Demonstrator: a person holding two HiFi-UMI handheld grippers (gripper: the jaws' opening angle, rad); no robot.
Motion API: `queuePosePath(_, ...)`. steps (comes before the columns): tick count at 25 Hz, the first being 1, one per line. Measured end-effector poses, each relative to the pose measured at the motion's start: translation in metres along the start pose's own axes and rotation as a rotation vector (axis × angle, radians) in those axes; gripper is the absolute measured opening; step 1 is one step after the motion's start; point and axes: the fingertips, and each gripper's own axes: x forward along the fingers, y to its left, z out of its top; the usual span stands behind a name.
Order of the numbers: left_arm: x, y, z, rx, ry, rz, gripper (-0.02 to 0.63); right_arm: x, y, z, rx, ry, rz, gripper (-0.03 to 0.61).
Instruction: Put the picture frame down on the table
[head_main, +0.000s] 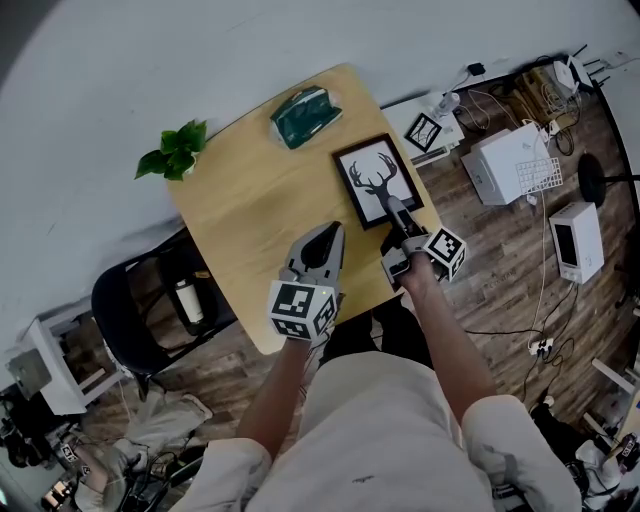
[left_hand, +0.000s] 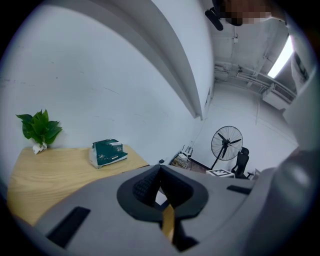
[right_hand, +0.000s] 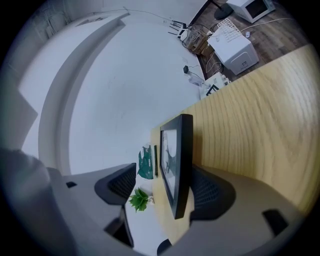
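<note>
The black picture frame (head_main: 376, 178) with a deer print lies on the wooden table (head_main: 240, 210), near its right edge. My right gripper (head_main: 398, 222) is at the frame's near edge. In the right gripper view the frame (right_hand: 176, 160) stands between the jaws. One pad (right_hand: 212, 192) touches its back and the other pad (right_hand: 120, 184) is clear of the glass, so the gripper is open. My left gripper (head_main: 328, 235) hovers over the table's near edge, left of the frame, shut on nothing (left_hand: 159, 172).
A green tissue pack (head_main: 305, 115) lies at the table's far side and a small plant (head_main: 178, 148) stands at its far left corner. A black chair (head_main: 140, 310) stands left of the table. White boxes (head_main: 510, 160) and cables lie on the floor to the right.
</note>
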Motion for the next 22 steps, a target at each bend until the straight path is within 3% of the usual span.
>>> queuePosePath(7,0.004,0.003,-0.004,-0.010,0.002,-0.007,0.006,0.006,-0.005,0.002,-0.028,-0.009,-0.069,0.399)
queuePosePath(22,-0.003,0.011,-0.002,-0.020,-0.004,0.010,0.006,0.009,-0.012,-0.001,-0.073,-0.018,-0.166,0.488)
